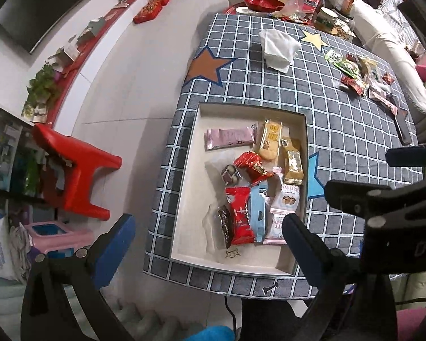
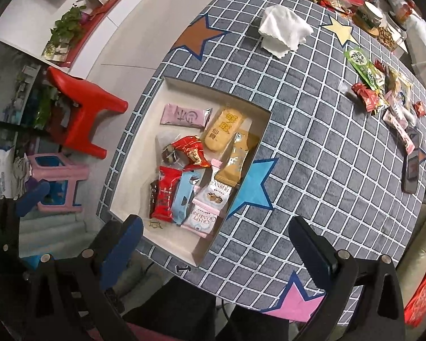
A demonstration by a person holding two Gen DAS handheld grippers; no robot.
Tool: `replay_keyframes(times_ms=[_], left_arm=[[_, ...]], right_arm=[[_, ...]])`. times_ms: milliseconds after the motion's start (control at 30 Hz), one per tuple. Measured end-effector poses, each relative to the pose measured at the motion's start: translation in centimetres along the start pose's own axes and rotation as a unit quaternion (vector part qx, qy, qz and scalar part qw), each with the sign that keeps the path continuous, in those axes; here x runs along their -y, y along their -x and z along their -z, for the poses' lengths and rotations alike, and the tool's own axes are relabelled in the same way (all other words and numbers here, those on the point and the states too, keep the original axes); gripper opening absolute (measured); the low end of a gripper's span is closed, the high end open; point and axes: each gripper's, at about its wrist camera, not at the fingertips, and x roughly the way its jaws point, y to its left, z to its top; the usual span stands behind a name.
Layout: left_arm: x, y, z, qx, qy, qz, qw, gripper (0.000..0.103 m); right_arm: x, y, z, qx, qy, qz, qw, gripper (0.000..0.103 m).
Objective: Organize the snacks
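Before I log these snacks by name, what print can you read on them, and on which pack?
"CRISPY CRANBERRY", upside down: pink-edged pack nearest the box's front.
"CRANBER…", cut off: white pack behind it.
"旺旺 仙贝": yellow rice cracker.
Red packs, pink bar, green packet and far pile: too blurred.

Pale tiled floor (image 1: 133,65), red stool (image 1: 79,170), perhaps sofa (image 1: 394,54).

Your left gripper (image 1: 206,234) and right gripper (image 2: 215,237) match: black frames with round silver screws, and blue pads on the fingers (image 2: 312,244), ridged on the inside.
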Motion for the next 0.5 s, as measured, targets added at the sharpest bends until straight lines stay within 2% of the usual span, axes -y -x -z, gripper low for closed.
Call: replay_keyframes(times_ms=[500], left_arm=[[0.52, 1.08, -0.20, 0.010, -0.001, 0.001, 1.0000, 0.103]], right_arm=[[-0.20, 0.31, 0.11, 0.004, 0.004, -0.001, 1.000, 0.103]])
